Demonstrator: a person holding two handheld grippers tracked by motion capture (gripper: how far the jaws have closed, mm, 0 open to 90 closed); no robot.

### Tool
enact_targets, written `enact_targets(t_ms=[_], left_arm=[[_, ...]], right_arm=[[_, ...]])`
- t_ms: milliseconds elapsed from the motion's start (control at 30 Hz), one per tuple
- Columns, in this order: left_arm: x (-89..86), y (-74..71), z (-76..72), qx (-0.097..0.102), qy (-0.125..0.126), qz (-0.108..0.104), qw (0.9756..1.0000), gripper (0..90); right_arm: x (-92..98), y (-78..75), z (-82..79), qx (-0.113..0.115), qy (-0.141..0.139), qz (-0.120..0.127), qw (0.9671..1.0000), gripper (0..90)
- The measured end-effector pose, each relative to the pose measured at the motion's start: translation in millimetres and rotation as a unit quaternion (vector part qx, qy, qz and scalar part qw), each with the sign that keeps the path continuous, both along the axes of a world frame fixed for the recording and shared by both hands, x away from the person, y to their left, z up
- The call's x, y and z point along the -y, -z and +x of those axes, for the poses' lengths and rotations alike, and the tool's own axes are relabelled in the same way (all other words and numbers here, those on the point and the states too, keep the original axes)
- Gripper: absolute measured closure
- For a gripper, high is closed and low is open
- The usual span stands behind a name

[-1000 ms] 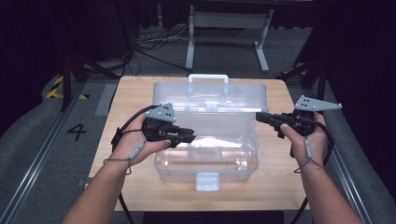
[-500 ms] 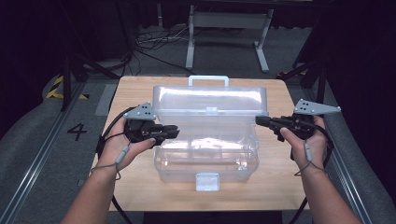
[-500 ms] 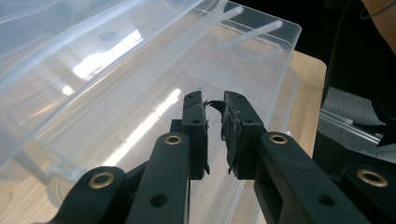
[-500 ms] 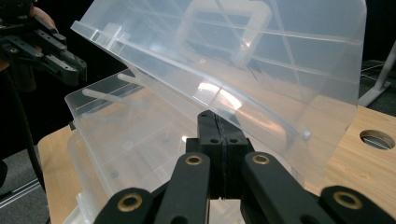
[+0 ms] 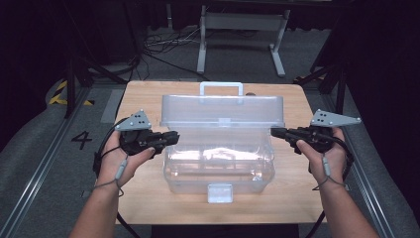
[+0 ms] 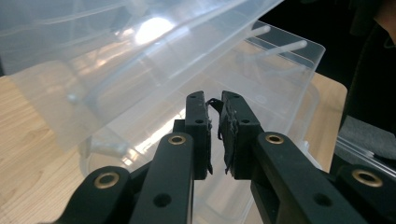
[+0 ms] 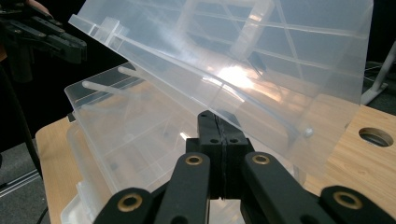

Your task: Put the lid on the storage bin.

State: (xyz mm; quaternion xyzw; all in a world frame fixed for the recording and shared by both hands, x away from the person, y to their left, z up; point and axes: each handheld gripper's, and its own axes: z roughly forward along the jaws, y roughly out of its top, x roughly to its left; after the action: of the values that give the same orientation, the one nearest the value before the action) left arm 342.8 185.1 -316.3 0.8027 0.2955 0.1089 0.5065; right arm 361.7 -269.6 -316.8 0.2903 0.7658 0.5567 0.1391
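A clear plastic box stands in the middle of the wooden table. Its lid is raised and tilted, with the handle at the far edge. My left gripper is level at the box's left side, just off its wall. Its jaws have just been closing, and a narrow gap with nothing in it remains. My right gripper is shut and empty, its tip by the lid's right corner. In the right gripper view its jaws point at the slanted lid.
A white latch sticks out of the box's near wall. The table has a round hole near the far right. A metal stand and cables lie on the floor behind. Bare wood lies either side of the box.
My left gripper has pulled back leftward from over the box to its left side. The lid now stands more upright. The right gripper has stayed in place.
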Motion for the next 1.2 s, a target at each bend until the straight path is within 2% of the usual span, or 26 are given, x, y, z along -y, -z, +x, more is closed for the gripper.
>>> enact_targets(t_ms=[100,200,433,1000,1200], left_arm=[[-4.9,1.5,-1.7,0.002,-0.014,-0.018,0.9997,81.7],[-7.1,2.0,-3.3,0.004,-0.019,-0.025,0.9995,81.9],[-10.5,2.5,-5.0,0.008,-0.034,-0.031,0.9989,82.4],[-9.3,6.9,-7.0,0.011,-0.036,-0.026,0.9990,80.9],[-9.3,10.3,-11.1,0.009,-0.032,-0.010,0.9994,83.1]], right_arm=[[0.1,1.2,-1.2,0.000,0.000,0.000,1.0000,90.0],[0.0,2.0,-2.2,0.001,-0.001,-0.001,1.0000,90.0],[0.4,4.9,-4.9,-0.001,-0.002,-0.001,1.0000,90.0],[1.2,7.8,-8.2,-0.002,-0.003,-0.007,1.0000,90.0],[2.1,11.3,-16.9,-0.007,-0.006,-0.009,0.9999,90.0]])
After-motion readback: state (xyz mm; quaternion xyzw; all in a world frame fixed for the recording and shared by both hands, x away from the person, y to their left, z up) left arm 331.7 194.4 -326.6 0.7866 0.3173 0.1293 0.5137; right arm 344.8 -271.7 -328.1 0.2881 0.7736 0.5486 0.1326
